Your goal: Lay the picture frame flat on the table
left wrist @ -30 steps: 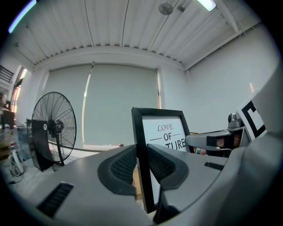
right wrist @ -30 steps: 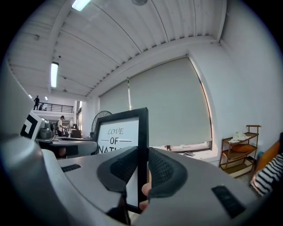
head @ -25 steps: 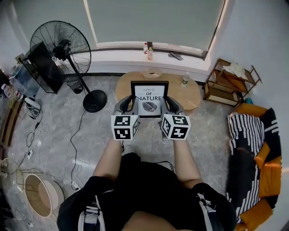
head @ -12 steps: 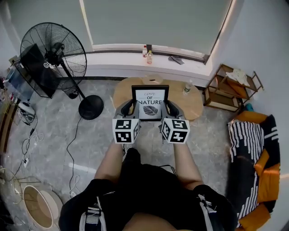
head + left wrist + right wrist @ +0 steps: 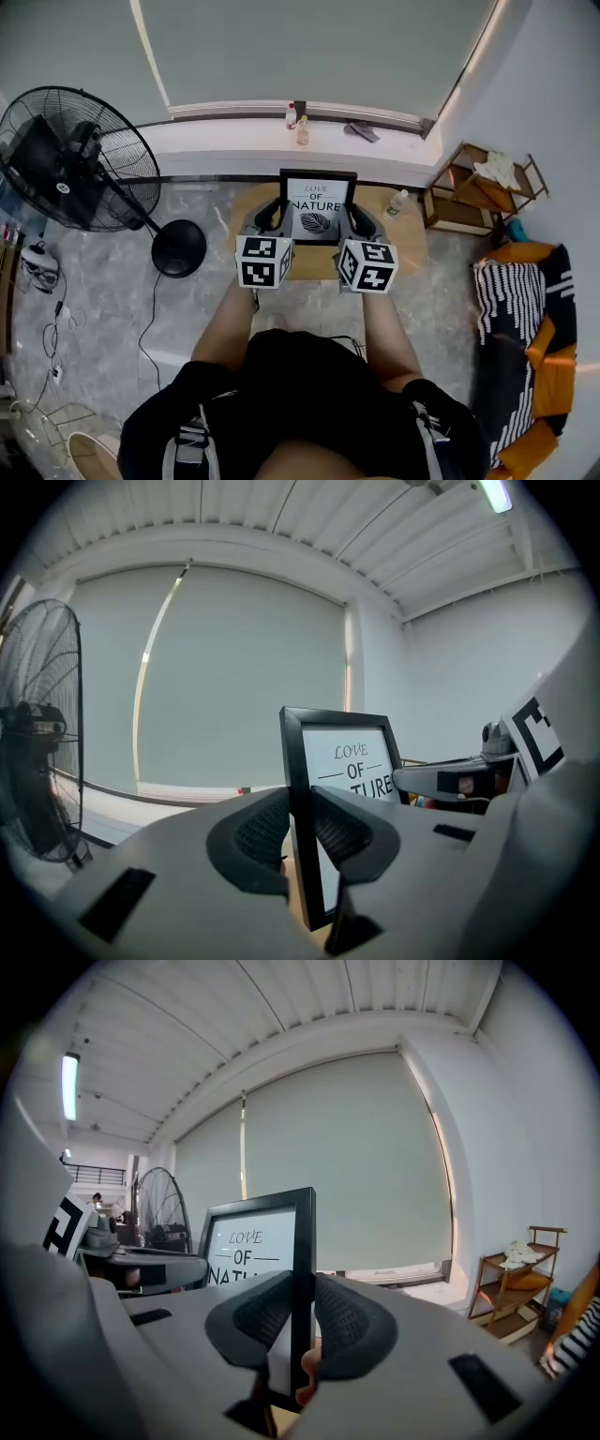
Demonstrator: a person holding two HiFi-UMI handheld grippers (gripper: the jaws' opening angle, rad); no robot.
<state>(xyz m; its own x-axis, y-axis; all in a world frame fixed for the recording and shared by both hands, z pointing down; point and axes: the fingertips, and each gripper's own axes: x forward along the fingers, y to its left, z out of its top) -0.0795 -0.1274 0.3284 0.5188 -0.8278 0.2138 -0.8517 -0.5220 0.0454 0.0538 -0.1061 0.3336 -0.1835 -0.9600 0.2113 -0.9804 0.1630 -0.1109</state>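
Observation:
A black picture frame (image 5: pixel 317 206) with a white "LOVE OF NATURE" print is held upright above the round wooden table (image 5: pixel 408 244). My left gripper (image 5: pixel 274 217) is shut on the frame's left edge (image 5: pixel 298 789), its ribbed pads (image 5: pixel 264 827) pressing both faces. My right gripper (image 5: pixel 353 219) is shut on the frame's right edge (image 5: pixel 302 1269) in the same way. In the right gripper view the frame (image 5: pixel 258 1241) stands vertical between the pads (image 5: pixel 342 1316). Whether its bottom edge touches the table is hidden.
A small plastic bottle (image 5: pixel 398 202) stands on the table's right part. A large floor fan (image 5: pixel 70 159) stands to the left, a wooden shelf (image 5: pixel 487 183) to the right, a striped cushion and orange sofa (image 5: pixel 520 309) further right. Bottles (image 5: pixel 292 115) sit on the window ledge.
The person has stepped toward the table, carrying the frame forward in both grippers. The frame now sits over the table's far part. Both grips are unchanged.

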